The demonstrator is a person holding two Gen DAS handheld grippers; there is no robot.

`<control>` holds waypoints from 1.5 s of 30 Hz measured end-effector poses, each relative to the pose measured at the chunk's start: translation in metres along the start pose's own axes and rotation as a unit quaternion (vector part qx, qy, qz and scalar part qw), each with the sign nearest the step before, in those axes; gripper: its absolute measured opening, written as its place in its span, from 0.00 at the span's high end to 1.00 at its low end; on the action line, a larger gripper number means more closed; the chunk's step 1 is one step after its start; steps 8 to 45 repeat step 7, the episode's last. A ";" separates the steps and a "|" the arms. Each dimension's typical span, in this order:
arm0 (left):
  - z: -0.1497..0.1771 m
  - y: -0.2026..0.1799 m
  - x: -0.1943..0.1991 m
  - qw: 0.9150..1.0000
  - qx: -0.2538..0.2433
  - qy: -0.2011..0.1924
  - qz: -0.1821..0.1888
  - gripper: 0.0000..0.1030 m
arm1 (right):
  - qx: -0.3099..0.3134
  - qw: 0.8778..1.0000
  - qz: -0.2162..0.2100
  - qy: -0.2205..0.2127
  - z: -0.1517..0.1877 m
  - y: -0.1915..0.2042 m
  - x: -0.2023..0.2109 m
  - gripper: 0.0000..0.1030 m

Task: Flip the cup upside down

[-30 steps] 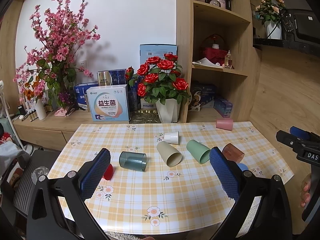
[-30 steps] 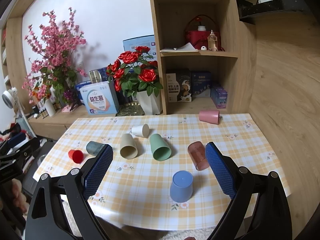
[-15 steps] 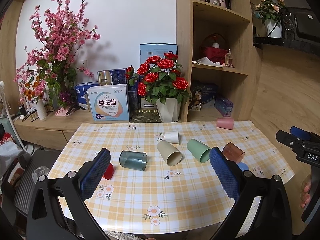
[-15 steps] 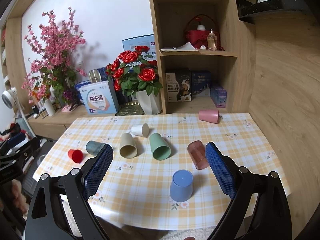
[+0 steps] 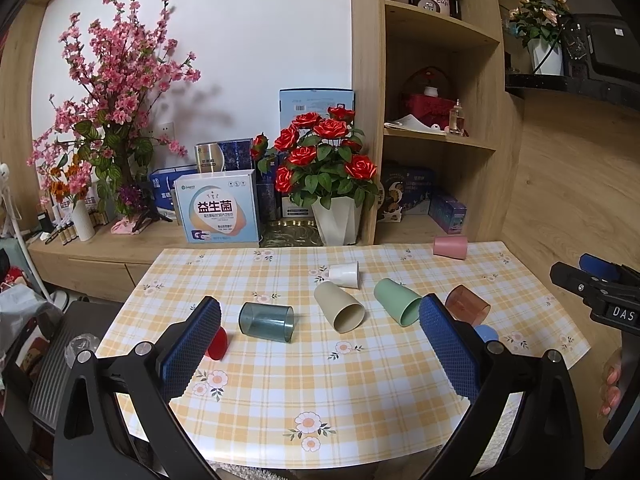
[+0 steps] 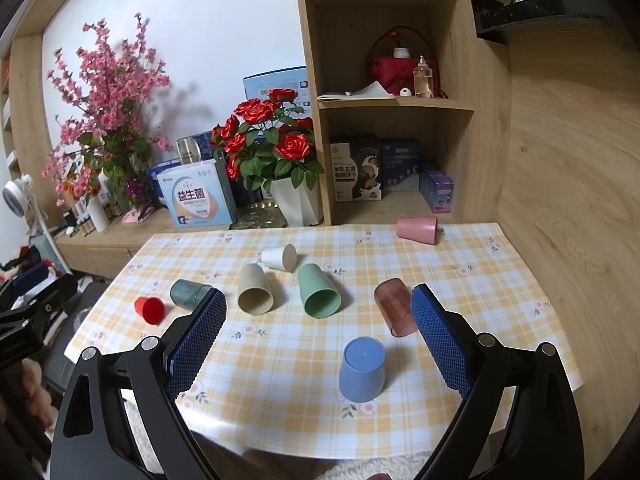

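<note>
Table (image 6: 460, 280): covered by a glossy yellow-and-white plaid cloth printed with small flowers.

Blue cup (image 6: 362, 369): opaque matte plastic, tapered, standing mouth-down near the table's front edge; nothing visible in it; in the left wrist view only a sliver shows (image 5: 487, 333) behind a finger.

Rose-brown cup (image 6: 396, 306): translucent, lying on its side just behind the blue cup; empty.

Green cup (image 6: 319, 291), beige cup (image 6: 255, 289) and small white cup (image 6: 280, 257): opaque, tapered, on their sides behind and left of the blue cup; open mouths show empty interiors.

Teal cup (image 5: 266, 322): translucent, cylindrical, on its side far left of the blue cup; small red cup (image 6: 150, 309) further left.

Pink cup (image 6: 417, 230): opaque, on its side at the table's back edge.

Rose pot (image 6: 296, 200): faceted white, holding red roses.

Box (image 5: 218, 206): printed "益生菌".

Left gripper (image 5: 320, 354): fingers spread wide, blue dimpled pads, holding nothing.

Right gripper (image 6: 318, 344): fingers spread wide, holding nothing; body lettered "DAS" in the left wrist view.
</note>
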State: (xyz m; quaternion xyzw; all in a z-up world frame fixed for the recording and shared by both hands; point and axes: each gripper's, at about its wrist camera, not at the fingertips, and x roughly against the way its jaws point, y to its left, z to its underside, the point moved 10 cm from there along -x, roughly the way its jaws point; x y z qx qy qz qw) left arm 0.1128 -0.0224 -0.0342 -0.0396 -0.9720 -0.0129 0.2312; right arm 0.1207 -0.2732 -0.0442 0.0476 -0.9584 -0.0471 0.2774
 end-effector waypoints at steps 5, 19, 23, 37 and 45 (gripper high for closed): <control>0.003 0.004 -0.006 1.000 0.003 0.009 -0.011 0.06 | 0.003 1.000 0.003 0.001 0.002 0.000 -0.004 0.12; 0.005 0.006 -0.010 1.000 0.007 0.011 -0.010 0.06 | 0.004 1.000 0.001 -0.001 0.003 -0.001 -0.007 0.12; 0.005 0.006 -0.010 1.000 0.007 0.011 -0.010 0.06 | 0.004 1.000 0.001 -0.001 0.003 -0.001 -0.007 0.12; 0.005 0.006 -0.010 1.000 0.007 0.011 -0.010 0.06 | 0.004 1.000 0.001 -0.001 0.003 -0.001 -0.007 0.12; 0.005 0.006 -0.010 1.000 0.007 0.011 -0.010 0.06 | 0.004 1.000 0.001 -0.001 0.003 -0.001 -0.007 0.12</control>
